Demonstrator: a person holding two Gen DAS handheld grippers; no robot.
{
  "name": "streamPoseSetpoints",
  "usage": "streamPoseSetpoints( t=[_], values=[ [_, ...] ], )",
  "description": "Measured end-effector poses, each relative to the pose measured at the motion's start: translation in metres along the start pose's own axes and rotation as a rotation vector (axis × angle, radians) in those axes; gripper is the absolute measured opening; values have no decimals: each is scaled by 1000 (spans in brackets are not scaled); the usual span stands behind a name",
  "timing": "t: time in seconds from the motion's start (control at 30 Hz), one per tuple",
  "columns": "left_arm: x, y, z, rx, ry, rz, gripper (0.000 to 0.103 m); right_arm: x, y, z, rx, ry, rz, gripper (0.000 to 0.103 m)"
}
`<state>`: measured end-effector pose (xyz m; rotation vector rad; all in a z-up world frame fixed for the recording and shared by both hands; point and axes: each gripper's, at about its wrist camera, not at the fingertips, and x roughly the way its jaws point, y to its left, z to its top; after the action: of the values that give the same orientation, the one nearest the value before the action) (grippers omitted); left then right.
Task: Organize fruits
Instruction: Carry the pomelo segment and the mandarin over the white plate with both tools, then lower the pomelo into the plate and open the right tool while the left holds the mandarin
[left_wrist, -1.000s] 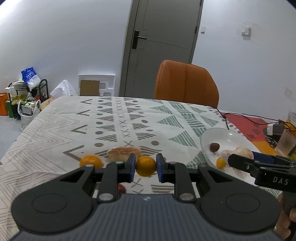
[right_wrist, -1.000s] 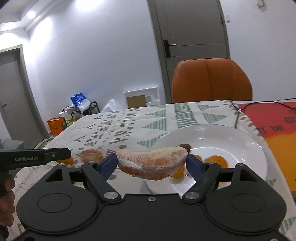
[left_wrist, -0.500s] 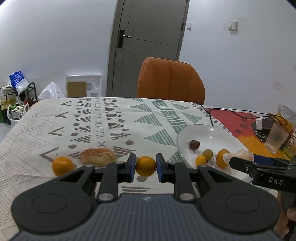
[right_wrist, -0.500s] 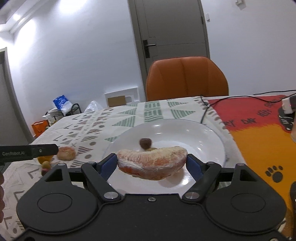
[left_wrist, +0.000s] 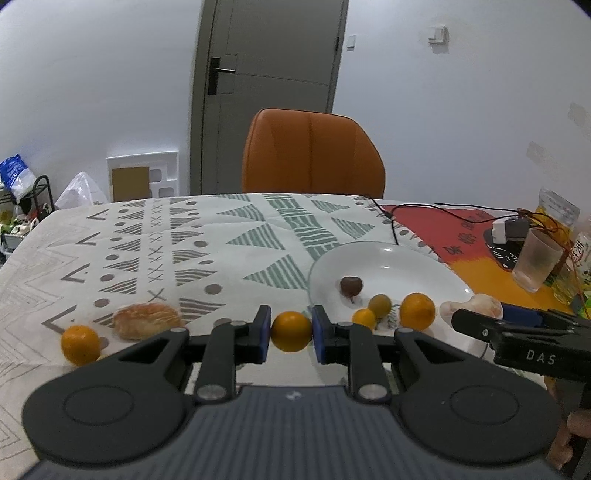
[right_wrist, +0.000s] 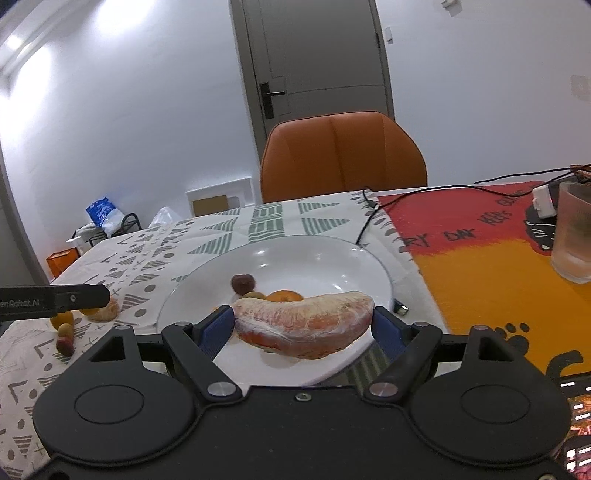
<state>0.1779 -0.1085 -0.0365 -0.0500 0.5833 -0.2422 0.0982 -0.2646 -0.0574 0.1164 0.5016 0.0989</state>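
- While both grippers hang over it, the table (left_wrist: 229, 236) with its patterned cloth fills everything ahead of them.
- Orange chair (left_wrist: 312, 155) sits at the far edge, straight ahead of the left gripper.
- White plate (right_wrist: 325, 258) is right under and ahead of the right gripper, with a dark round fruit (right_wrist: 242, 283), a greenish one and a mandarin in it.
- Right gripper (right_wrist: 303, 325) is spread wide but clamped end to end on a peeled pomelo segment (right_wrist: 303, 322), held above the plate's near part.
- Second pomelo segment (left_wrist: 147, 320) lies on the cloth ahead-left of the left gripper.
- Left gripper (left_wrist: 290, 332) is squeezed onto a small orange (left_wrist: 290, 331), just left of the plate rim.
- Another small orange (left_wrist: 80, 344) sits on the cloth, further left.
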Motion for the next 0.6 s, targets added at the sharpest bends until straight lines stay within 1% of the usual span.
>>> streamPoseSetpoints(
  t=[0.2,0.37,0.6],
  values=[
    [5,-14,2,24,6,-9,22,0,-9,3,-7,-21,-5,78],
    [9,-23,3,36,11,-12,22,-1,-12,4,-20,-42,-14,83],
    [15,-33,5,52,15,-24,22,-10,-19,3,-2,-44,-9,84]
  ],
)
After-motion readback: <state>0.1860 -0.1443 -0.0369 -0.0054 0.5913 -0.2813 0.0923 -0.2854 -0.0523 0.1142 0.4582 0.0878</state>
